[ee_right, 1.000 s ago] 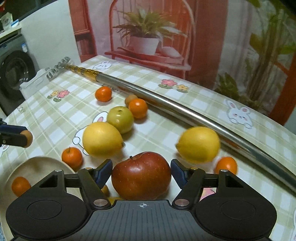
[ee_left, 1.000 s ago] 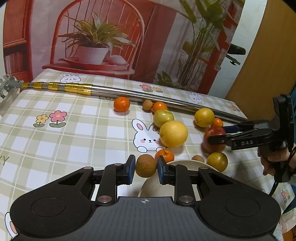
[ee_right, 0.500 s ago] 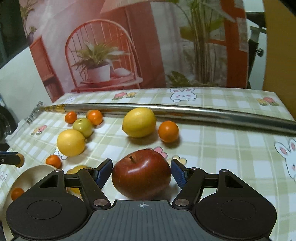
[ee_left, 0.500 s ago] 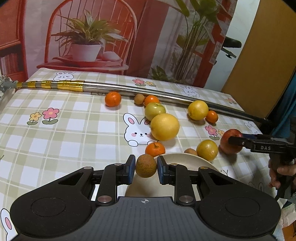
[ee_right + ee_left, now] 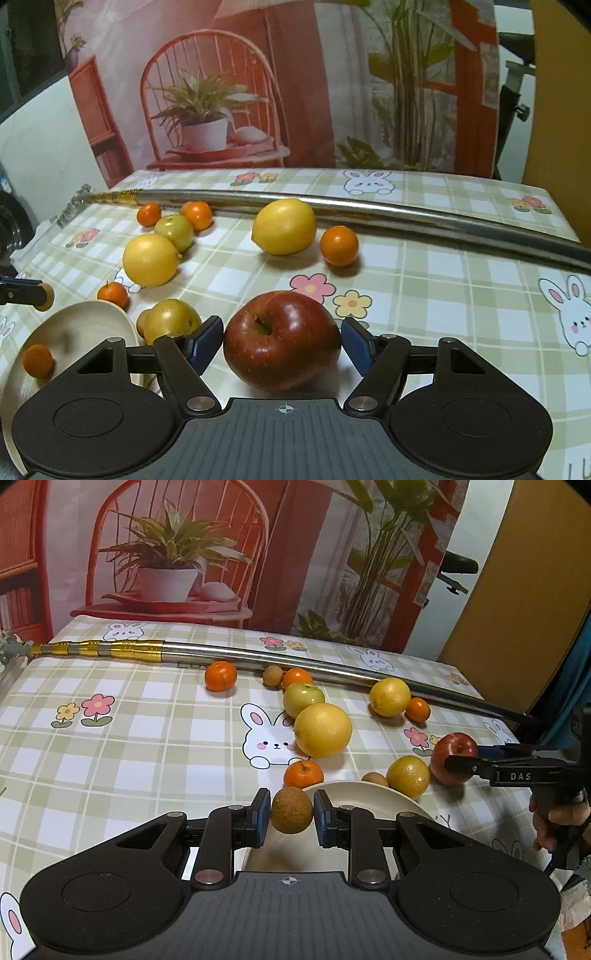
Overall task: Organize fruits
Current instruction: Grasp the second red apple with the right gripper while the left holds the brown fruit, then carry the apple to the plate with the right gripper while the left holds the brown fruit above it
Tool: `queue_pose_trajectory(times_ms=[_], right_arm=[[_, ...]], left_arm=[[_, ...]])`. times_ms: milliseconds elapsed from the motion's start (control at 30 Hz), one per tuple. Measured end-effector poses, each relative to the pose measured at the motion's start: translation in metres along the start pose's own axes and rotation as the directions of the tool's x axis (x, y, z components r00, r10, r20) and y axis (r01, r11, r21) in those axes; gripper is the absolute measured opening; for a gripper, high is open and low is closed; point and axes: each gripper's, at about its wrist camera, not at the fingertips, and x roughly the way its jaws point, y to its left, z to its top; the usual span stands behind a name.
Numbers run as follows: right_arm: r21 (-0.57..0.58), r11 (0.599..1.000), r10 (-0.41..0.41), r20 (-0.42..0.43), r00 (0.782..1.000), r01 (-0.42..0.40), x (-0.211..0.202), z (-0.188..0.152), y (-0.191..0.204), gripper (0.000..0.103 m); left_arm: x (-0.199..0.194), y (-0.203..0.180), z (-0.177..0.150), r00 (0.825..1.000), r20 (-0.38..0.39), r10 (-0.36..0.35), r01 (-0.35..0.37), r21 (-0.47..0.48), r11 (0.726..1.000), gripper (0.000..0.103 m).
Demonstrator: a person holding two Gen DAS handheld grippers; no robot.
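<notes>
The left claw (image 5: 291, 818) is clamped on a brown fruit (image 5: 291, 809) above the bowl (image 5: 354, 797), hiding much of its inside. The right claw (image 5: 282, 341) straddles the apple (image 5: 281, 339) on the counter (image 5: 443, 302); contact is unclear.

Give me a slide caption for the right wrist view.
Right gripper brackets a red apple on the checked tablecloth, citrus scattered beyond, bowl at left.

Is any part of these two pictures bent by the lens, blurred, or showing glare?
Left wrist view: the straight metal pole looks curved by the fisheye; fruit is sharp. Right wrist view: the pole bows too, glare shines on the red apple, and the backdrop looks soft.
</notes>
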Motion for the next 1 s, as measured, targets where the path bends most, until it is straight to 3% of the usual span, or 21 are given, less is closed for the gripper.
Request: queue_pose_trajectory(times_ms=[700, 1000], right_arm=[[0.046, 0.999, 0.000, -0.011, 1.000, 0.001, 0.019, 0.009, 0.002, 0.066], [0.188, 0.982, 0.006, 0.054, 0.998, -0.016, 0.000, -0.004, -0.005, 0.065]], left_arm=[[0.001, 0.002, -0.003, 1.000, -0.013, -0.009, 0.009, -0.005, 1.000, 0.027], [0.005, 0.002, -0.008, 0.999, -0.040, -0.008, 0.008, 0.011, 1.000, 0.027]])
